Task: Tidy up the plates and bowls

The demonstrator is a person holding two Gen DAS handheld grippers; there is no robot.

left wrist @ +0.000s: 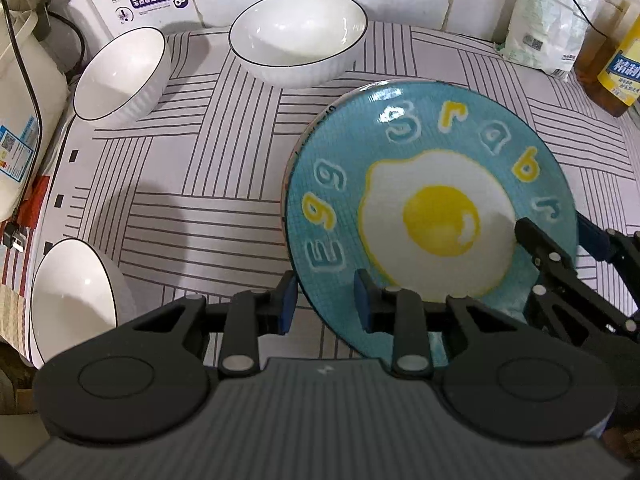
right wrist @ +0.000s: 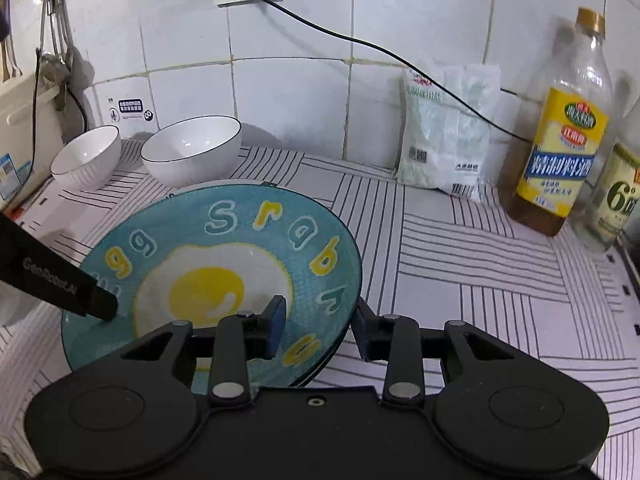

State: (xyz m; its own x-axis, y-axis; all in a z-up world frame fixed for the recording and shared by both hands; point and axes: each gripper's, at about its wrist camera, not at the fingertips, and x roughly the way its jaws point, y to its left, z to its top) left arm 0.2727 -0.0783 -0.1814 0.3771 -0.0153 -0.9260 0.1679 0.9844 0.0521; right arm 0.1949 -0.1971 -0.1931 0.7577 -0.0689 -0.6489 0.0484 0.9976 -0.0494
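Observation:
A blue plate (left wrist: 432,152) with a fried-egg picture sits tilted over the striped cloth (left wrist: 192,208). My left gripper (left wrist: 324,304) is shut on its near-left rim, one pad outside and one on the face. My right gripper (right wrist: 318,330) straddles the plate's (right wrist: 240,232) right rim with its pads apart and not pressing, so it is open. In the left wrist view the right gripper (left wrist: 566,240) shows at the plate's right edge. One left finger (right wrist: 92,300) reaches in on the plate's left. Three white bowls stand around: a large one (left wrist: 300,36), one far left (left wrist: 120,76), one near left (left wrist: 68,304).
A white appliance (left wrist: 24,92) stands at the left edge. A white bag (right wrist: 444,140), an oil bottle (right wrist: 560,152) and a second bottle (right wrist: 616,200) line the tiled wall at the right. A black cable (right wrist: 360,44) hangs from the wall socket.

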